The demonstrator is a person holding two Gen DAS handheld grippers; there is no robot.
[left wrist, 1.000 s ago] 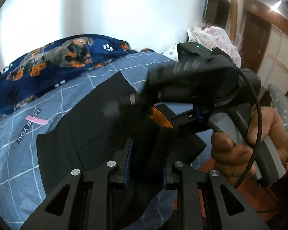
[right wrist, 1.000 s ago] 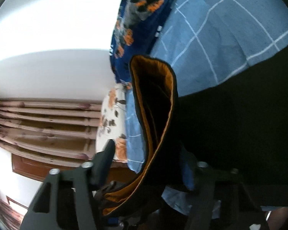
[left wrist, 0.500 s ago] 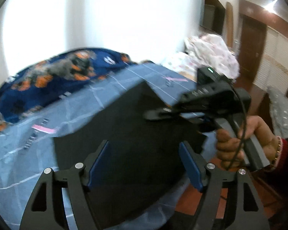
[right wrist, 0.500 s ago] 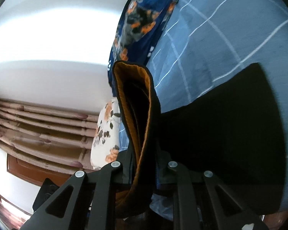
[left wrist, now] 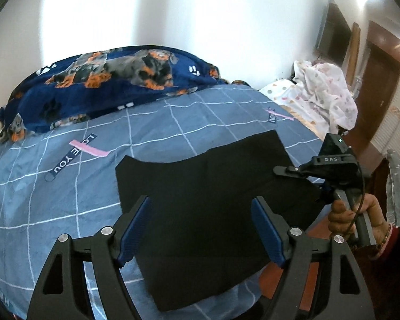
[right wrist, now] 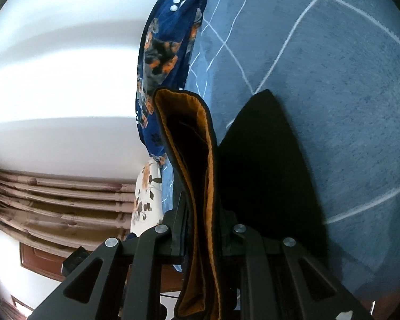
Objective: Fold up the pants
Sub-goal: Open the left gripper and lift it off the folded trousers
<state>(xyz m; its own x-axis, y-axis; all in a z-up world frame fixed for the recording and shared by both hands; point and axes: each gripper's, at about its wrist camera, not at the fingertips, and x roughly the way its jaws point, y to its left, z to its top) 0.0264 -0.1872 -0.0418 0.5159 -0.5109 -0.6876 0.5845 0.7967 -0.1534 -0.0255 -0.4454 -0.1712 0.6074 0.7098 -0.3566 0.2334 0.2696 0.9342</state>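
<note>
So my left gripper (left wrist: 201, 229) is hanging over the bed with its blue-padded fingers (left wrist: 134, 230) spread wide, nothing between them, just pointing down at the black pants (left wrist: 208, 202). The pants are lying flat in a folded dark slab on the blue grid-pattern bedsheet (left wrist: 66, 186), near the edge of the bed closest to me, with one corner spilling over the side. My right gripper (right wrist: 202, 240) is a different story: fingers squeezed together on a bunched-up part of the pants, and from its own camera you can see the orange lining (right wrist: 200, 186) of the fabric standing up in a narrow loop right between the fingers, while the rest of the black cloth spreads out to the right of it on the sheet. From the left camera the right gripper (left wrist: 325, 168) shows up at the right edge of the pants, my hand (left wrist: 357, 216) wrapped around its handle, a black cable looping past it. Further back on the bed there's the navy blanket with the dog print (left wrist: 112, 82) piled along the wall side, and a white spotted cloth (left wrist: 322, 96) heaped off to the right near a dark wooden door (left wrist: 378, 80). In the right camera I can also see pinkish curtains (right wrist: 56, 200).
</note>
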